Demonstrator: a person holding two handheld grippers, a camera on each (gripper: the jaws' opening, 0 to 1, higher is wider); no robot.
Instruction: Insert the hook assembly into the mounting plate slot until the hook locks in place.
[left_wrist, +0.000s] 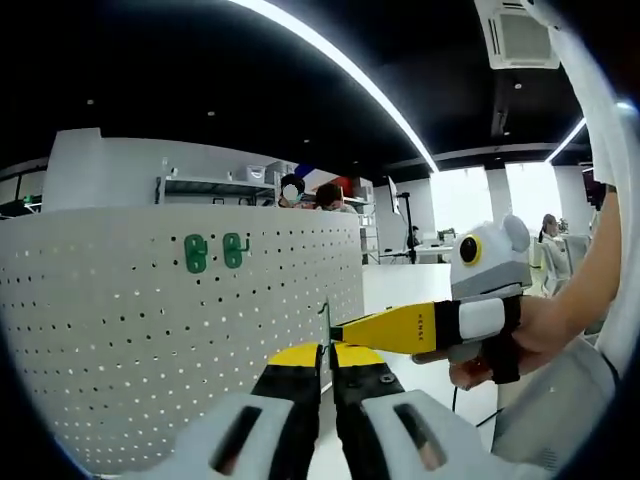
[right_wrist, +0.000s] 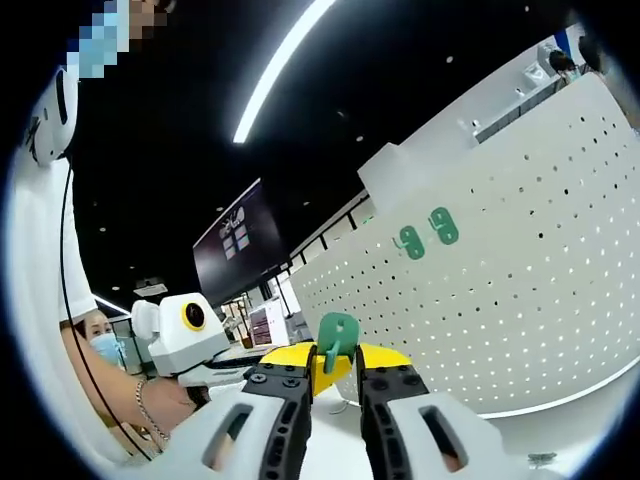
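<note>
A small green hook (right_wrist: 337, 338) stands face-on between the yellow tips of my right gripper (right_wrist: 337, 358), which is shut on it. In the left gripper view the same hook (left_wrist: 325, 322) shows edge-on as a thin strip. It rises from the narrow gap of my left gripper (left_wrist: 326, 352), whose jaws are closed against it. The right gripper (left_wrist: 338, 330) reaches in from the right and meets the hook there. The white perforated mounting plate (left_wrist: 150, 330) curves away at left. Two more green hooks (left_wrist: 196, 253) (left_wrist: 232, 250) hang on it, and they also show on the plate (right_wrist: 520, 260) as green hooks (right_wrist: 408, 242) (right_wrist: 443, 225).
A person's hand (left_wrist: 540, 335) holds the right gripper, and another hand (right_wrist: 165, 400) holds the left one. A white tabletop (left_wrist: 400, 285) runs behind the plate. Shelving (left_wrist: 215, 190) and people sit far back. The plate's lower rim (right_wrist: 560, 400) meets the table.
</note>
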